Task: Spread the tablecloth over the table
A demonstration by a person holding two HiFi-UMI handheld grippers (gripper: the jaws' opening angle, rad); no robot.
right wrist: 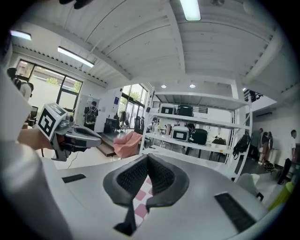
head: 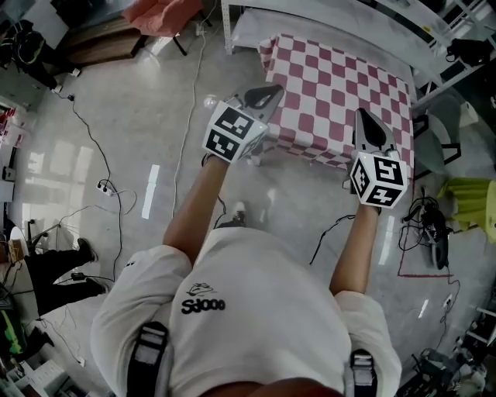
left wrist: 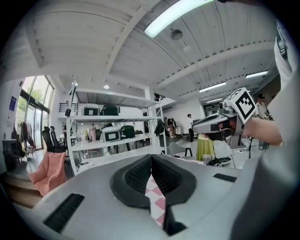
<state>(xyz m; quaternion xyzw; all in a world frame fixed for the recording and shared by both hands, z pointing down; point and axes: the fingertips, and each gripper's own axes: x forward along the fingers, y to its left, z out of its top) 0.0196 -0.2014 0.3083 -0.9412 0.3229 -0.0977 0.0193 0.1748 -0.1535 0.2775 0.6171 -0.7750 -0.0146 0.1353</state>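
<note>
The pink-and-white checked tablecloth (head: 341, 93) hangs stretched in front of me, raised above the grey floor. My left gripper (head: 271, 91) is shut on its near left edge and my right gripper (head: 363, 115) is shut on its near right edge. In the left gripper view a strip of the tablecloth (left wrist: 155, 199) is pinched between the closed jaws of the left gripper (left wrist: 151, 157), with the right gripper (left wrist: 225, 117) off to the right. The right gripper view shows the tablecloth (right wrist: 142, 197) clamped in the right gripper (right wrist: 147, 157), and the left gripper (right wrist: 65, 131) at the left. The table itself is hidden.
A white shelving rack (left wrist: 112, 140) with bags and boxes stands ahead. A pink draped seat (head: 159, 15) is at the far left. Cables and a power strip (head: 105, 186) lie on the floor at the left. A yellow-green object (head: 469, 198) and more cables are at the right.
</note>
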